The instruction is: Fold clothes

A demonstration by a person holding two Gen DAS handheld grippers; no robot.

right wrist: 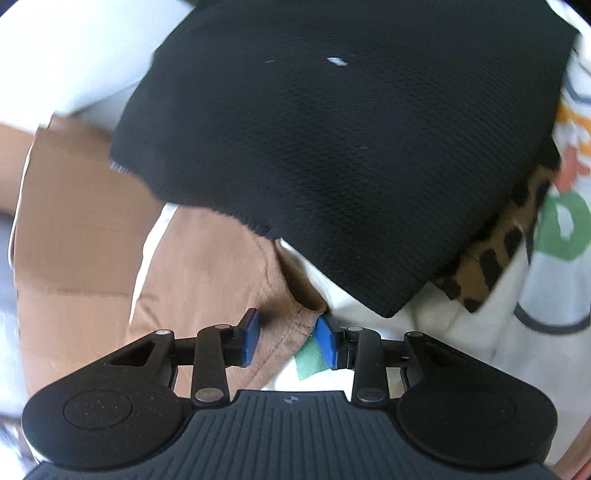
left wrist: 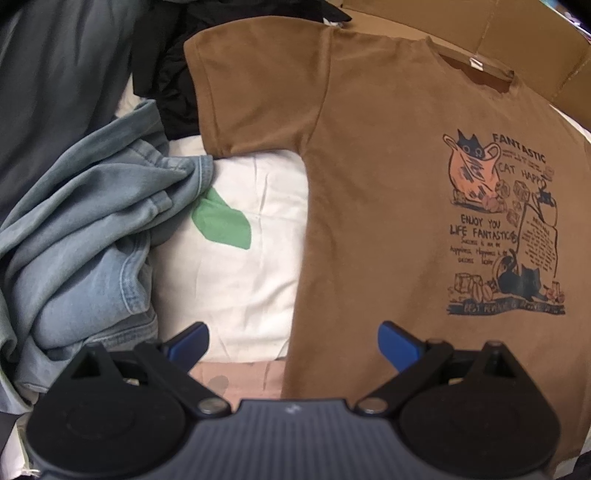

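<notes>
A brown T-shirt (left wrist: 388,166) with a cat print lies flat, front up, on a white sheet (left wrist: 240,277), its collar at the far right. My left gripper (left wrist: 297,341) is open just above the shirt's near left edge, with nothing held. In the right wrist view, a brown hem of the T-shirt (right wrist: 284,332) lies between the blue pads (right wrist: 251,339). There my right gripper (right wrist: 288,339) stands part-way closed around the hem, with a gap still showing on both sides.
A heap of blue denim clothes (left wrist: 92,240) lies left of the shirt, with black garments (left wrist: 166,74) behind and cardboard (left wrist: 480,29) at the back. A folded black garment (right wrist: 332,147) lies on leopard-print fabric (right wrist: 498,258), beside a white printed shirt (right wrist: 554,240).
</notes>
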